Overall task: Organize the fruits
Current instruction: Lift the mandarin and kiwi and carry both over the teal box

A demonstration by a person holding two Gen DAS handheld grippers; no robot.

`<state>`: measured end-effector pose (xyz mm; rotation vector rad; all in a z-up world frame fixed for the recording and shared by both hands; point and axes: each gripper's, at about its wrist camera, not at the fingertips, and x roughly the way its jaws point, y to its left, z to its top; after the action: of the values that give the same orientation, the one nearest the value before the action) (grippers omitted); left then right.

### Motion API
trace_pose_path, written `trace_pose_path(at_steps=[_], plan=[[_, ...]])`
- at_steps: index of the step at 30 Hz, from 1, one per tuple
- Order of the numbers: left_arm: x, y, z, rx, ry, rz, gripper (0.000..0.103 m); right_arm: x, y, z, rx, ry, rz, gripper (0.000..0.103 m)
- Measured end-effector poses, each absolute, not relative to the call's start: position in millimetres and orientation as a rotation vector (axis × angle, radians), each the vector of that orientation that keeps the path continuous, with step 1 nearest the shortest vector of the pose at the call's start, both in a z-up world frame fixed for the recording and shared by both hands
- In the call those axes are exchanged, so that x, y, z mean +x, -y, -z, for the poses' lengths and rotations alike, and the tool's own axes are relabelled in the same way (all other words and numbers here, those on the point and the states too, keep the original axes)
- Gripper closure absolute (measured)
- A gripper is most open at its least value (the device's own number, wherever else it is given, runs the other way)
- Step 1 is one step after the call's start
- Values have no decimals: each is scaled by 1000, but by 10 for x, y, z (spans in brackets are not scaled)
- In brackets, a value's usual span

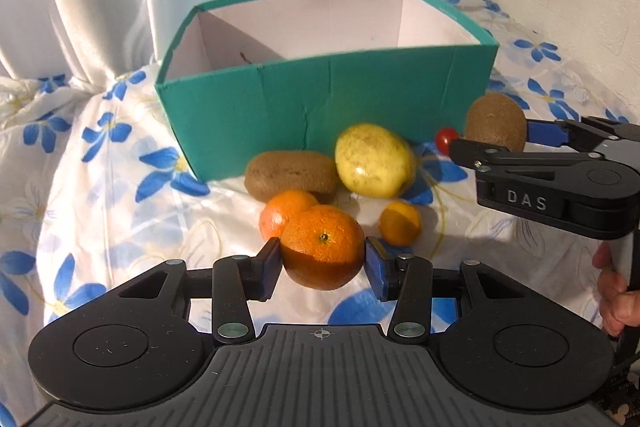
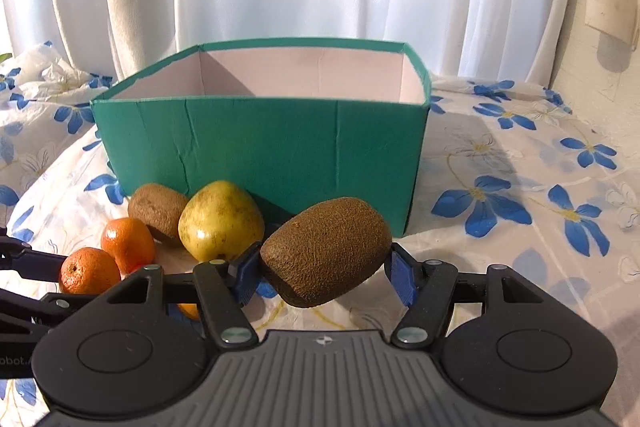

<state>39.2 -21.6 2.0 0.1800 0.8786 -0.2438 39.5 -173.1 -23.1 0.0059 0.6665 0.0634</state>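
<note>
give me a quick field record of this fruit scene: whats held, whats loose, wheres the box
left tool: shut on a mandarin
right tool: shut on a kiwi
box: green, open top, behind the fruit; no fruit visible inside
loose on cloth: second kiwi, pear, second mandarin, small orange fruit, cherry tomato

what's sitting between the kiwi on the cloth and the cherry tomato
The yellow pear lies between the loose kiwi and the cherry tomato, touching the kiwi. This shows in the left wrist view; the right wrist view doesn't show the tomato.
</note>
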Motion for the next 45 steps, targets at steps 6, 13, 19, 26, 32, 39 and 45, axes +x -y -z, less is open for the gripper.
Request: trace_pose_path(at_steps=[6,13,19,26,32,39,45], plan=[[570,224,-707,163,-710,194,54,370,1808,-278,32,-573,-56,38],[959,212,-1390,97,-605,109,54,504,1797,-785,61,-482,-49,38],[1184,266,-1462,98,-575,55,54,629,1792,-1116,74,-397,-22,38],[1282,188,-1214,78,-633,40,54,731,1731,-1062,52,-399,-1,38],[1385,147,-1103,73,-649,27,54,820,1733,-953,50,-433,19,38],[1514,184,-956,84,-680,37,54,956,1736,-817,46,-459,40,38],[1627,156,-822,81,-713,33,54,1071,1727,-684,26,-480,53,38]])
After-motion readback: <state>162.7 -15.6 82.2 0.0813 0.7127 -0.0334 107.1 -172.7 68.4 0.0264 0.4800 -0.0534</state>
